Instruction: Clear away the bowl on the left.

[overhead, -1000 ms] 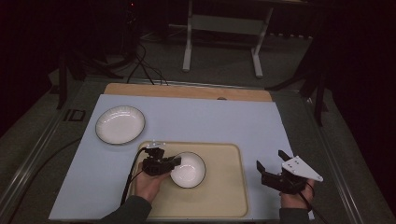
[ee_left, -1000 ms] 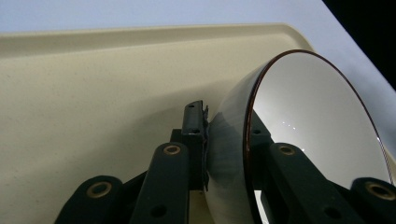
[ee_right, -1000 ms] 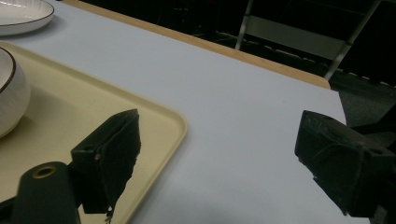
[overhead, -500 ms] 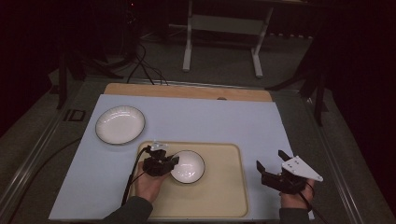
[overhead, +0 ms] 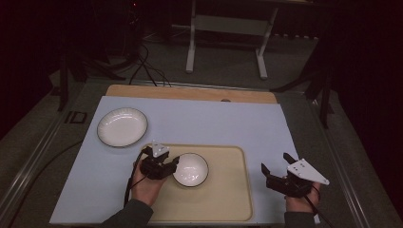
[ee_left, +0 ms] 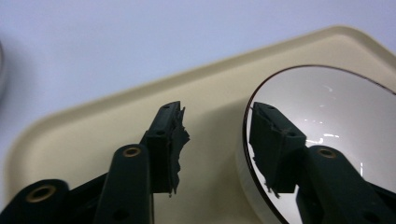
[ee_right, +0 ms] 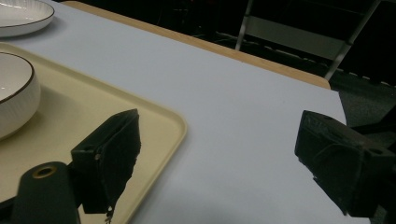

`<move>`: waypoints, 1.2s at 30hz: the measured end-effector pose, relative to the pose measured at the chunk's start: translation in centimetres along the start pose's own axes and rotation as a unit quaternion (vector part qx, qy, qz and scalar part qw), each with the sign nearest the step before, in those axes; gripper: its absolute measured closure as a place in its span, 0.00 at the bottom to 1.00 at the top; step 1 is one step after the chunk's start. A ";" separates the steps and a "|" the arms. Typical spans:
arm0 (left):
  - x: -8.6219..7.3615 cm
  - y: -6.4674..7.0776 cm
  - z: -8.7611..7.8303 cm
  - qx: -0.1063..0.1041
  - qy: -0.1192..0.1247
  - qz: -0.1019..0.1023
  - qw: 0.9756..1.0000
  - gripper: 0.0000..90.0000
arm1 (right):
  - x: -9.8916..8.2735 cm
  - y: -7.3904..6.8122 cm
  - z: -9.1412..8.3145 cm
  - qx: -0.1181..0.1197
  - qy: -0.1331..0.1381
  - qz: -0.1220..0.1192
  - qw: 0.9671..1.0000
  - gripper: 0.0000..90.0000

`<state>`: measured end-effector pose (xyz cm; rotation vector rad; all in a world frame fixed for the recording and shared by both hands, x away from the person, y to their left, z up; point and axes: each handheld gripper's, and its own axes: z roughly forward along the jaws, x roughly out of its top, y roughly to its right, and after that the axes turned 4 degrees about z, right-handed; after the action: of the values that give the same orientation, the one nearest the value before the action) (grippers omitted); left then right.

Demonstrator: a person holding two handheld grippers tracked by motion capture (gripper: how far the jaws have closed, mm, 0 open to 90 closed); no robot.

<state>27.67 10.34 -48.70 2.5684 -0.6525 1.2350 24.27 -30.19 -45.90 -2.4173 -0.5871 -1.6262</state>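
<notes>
High view: one cream tray (overhead: pixel 228 199) lies near the front of the pale blue mat (overhead: pixel 214 118), with one white bowl (overhead: pixel 190 169) standing in its left part. One white plate (overhead: pixel 122 126) lies on the mat, far left, apart from the tray. Two grippers. Left gripper (overhead: pixel 172 164) is at the bowl's left rim, its jaws just opened, one each side of the rim, not pressing. Right gripper (overhead: pixel 274 164) hovers right of the tray, jaws wide apart, nothing between.
</notes>
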 end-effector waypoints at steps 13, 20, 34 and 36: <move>0.4 -1.4 -2.8 0.037 0.033 0.040 0.998 0.44 | 0.0 0.0 0.0 -0.001 0.001 0.002 1.000 0.15; 0.4 -3.5 -4.3 0.044 0.053 0.036 0.997 0.43 | 0.0 0.0 0.0 0.000 0.000 0.000 1.000 0.15; -1.6 -7.9 -7.2 0.082 0.096 0.017 0.992 0.42 | 0.0 0.0 -0.1 -0.001 0.000 0.001 1.000 0.15; -1.9 -8.2 -7.5 0.088 0.100 0.016 0.991 0.42 | 0.0 0.0 -0.1 -0.001 0.002 0.000 1.000 0.15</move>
<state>25.43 20.96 -45.50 2.5304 -0.5670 1.6012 24.16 -30.21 -45.88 -2.4158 -0.5841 -1.6310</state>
